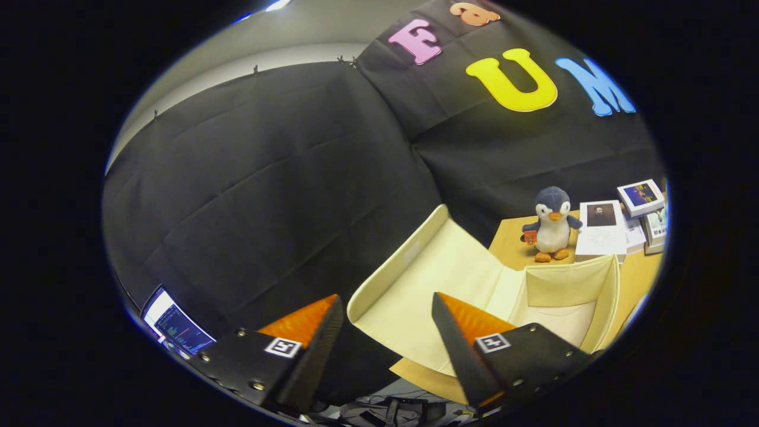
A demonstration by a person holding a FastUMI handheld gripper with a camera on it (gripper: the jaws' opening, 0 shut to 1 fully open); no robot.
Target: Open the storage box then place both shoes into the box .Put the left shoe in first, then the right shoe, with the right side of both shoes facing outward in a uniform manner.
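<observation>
Nearest, the gripper is held with its 2 fingers spread wide and nothing between them, a stance that suits the gap between one job and the next, since no shoe can be seen from this angle. Each finger tapers to a wedge-shaped tip with a ribbed, rubbery-looking inner face, probably for grip on soft things like a shoe upper, and each carries a small square marker on its flat bolted body. Just ahead of the fingers, partly behind the right one, the storage box stands open: its cream lid is thrown back and leans toward the dark cloth wall, so the mouth is free for loading. The box looks like stiff board covered in smooth pale fabric, with a padded rounded rim and soft folded side panels that sag slightly inward. By my reading the opening step is done and the left shoe is due first. The box rests on a light wooden table, its lid overhanging the edge. Beyond it, well apart from the fingers, a plush penguin stands upright, fuzzy grey and white with orange feet, just beside a stack of flat books and small boxes. Off to the left, below the fingers' level, a lit screen glows.
</observation>
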